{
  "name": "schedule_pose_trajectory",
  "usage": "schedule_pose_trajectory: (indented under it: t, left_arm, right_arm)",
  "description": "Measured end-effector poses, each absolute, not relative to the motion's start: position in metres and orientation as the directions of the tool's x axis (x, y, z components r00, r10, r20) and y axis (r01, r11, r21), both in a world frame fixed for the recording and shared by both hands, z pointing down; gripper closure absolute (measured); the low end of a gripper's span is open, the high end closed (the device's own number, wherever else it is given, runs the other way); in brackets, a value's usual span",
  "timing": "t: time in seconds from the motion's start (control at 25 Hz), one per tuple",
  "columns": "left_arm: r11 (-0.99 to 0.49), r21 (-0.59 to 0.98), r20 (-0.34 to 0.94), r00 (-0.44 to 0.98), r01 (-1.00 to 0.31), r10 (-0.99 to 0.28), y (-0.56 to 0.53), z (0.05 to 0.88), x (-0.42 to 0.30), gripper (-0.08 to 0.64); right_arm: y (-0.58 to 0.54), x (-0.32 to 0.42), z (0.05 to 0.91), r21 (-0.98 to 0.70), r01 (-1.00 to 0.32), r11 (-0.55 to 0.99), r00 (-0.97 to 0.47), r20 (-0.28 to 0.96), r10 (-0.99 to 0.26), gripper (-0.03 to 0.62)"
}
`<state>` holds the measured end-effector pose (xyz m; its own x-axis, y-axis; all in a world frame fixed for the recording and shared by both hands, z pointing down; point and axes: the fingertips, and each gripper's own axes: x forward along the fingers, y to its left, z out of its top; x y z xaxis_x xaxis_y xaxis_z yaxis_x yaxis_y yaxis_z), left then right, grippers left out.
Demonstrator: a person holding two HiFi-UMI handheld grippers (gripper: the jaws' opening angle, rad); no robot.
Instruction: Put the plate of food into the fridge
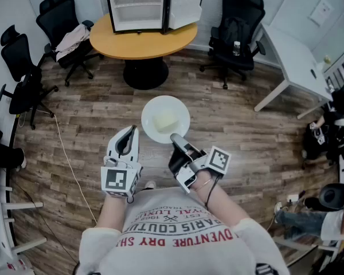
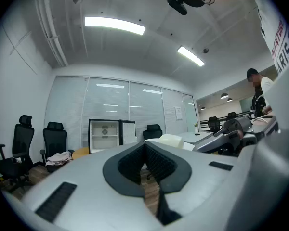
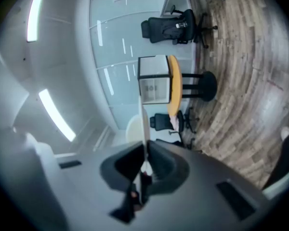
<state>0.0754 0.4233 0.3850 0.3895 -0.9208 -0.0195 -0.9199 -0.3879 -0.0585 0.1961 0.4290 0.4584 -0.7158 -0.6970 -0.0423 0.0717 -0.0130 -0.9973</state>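
Observation:
A white plate [image 1: 153, 109] with a pale block of food [image 1: 165, 121] hangs level over the wooden floor in front of me. My right gripper [image 1: 175, 138] is shut on its near rim. In the right gripper view the plate [image 3: 143, 117] shows edge-on between the pads, with the food [image 3: 133, 129] to its left. My left gripper [image 1: 129, 132] is beside the plate's left edge, shut and empty; its pads [image 2: 145, 150] meet. The small fridge [image 1: 139, 7] stands on a round orange table [image 1: 143, 43] ahead, with its door swung open and its white inside showing [image 2: 105, 134].
Black office chairs stand around the table: one [image 1: 235, 22] at the right, one with clothes on it [image 1: 66, 24] at the left, another [image 1: 23, 79] further left. A white desk [image 1: 292, 56] is at the right. A cable [image 1: 69, 165] lies on the floor.

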Motion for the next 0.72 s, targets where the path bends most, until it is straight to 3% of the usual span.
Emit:
schedule_pose_trajectory:
  t: [0.48, 0.72]
  left_arm:
    - [-0.389, -0.071, -0.019, 0.391, -0.919, -0.92, 0.415, 0.4, 0.075, 0.529]
    - [-0.398, -0.052, -0.006, 0.399, -0.916, -0.917, 0.39, 0.398, 0.028, 0.529]
  right_arm:
    - [0.421, 0.194, 0.474, -0.999, 0.052, -0.006, -0.721, -0.033, -0.692, 0.554]
    - [0.396, 0.153, 0.472, -0.999, 0.042, -0.027, -0.706, -0.01, -0.708, 0.554]
